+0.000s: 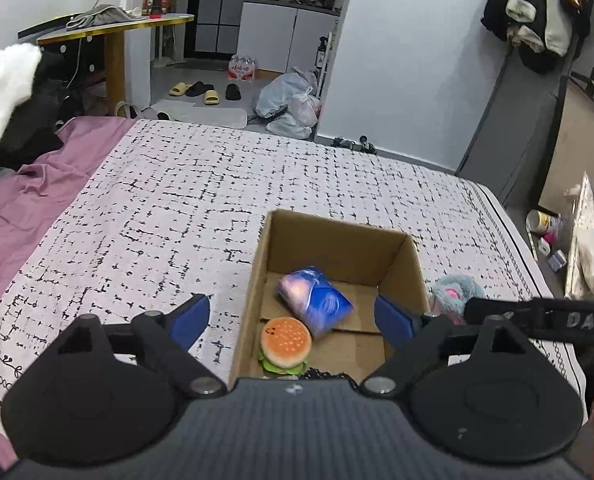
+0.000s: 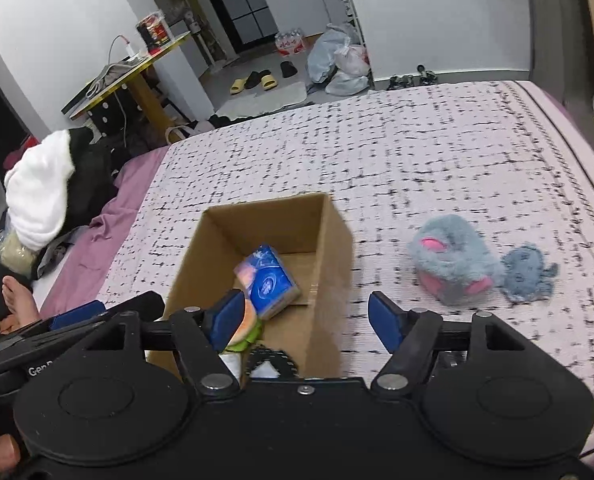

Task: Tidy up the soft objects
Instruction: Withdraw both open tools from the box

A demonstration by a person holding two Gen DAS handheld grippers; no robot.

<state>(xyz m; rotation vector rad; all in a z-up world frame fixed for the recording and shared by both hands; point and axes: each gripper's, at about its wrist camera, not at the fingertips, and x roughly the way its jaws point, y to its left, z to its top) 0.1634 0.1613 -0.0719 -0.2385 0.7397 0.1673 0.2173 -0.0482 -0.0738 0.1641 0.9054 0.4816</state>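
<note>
Inside the box [image 1: 403,264] lie tissue pack [image 1: 315,300] and burger [image 1: 285,344]; both tools [image 1: 293,316] [image 2: 307,318] released; plush [image 2: 455,260] and rag [image 2: 527,272] remain on the bed [image 2: 437,152].

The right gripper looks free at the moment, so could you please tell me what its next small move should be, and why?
Probably swing the right gripper towards the fluffy grey-blue and pink plush toy and descend on it. The gripper is open and empty, the blue tissue pack and toy hamburger already lie in the open cardboard box, while that plush still sits on the patterned bedcover.
</note>
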